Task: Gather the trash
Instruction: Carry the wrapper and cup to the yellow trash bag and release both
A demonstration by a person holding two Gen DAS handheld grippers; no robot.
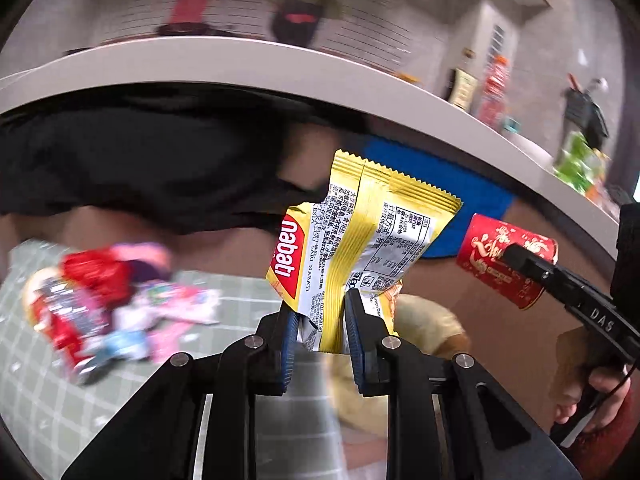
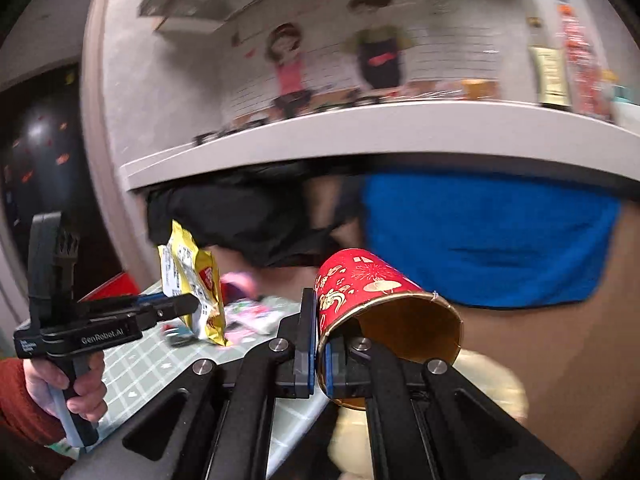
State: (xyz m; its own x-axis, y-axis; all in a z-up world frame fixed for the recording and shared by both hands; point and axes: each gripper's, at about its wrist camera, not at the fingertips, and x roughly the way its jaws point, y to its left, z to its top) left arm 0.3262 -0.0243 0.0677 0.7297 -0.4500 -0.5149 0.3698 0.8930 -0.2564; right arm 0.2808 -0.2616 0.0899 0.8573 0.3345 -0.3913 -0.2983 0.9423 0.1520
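Note:
My left gripper is shut on a yellow Nabati snack wrapper and holds it up in the air, above the green grid mat. The wrapper also shows in the right wrist view, held by the left gripper. My right gripper is shut on the rim of a red paper cup with gold prints, tilted with its opening toward the camera. The cup also shows in the left wrist view, with the right gripper on it.
A blurred pile of colourful wrappers lies on the mat at the left. A white counter edge runs across above, with bottles and packets on it. A blue cloth and a dark shape lie beyond.

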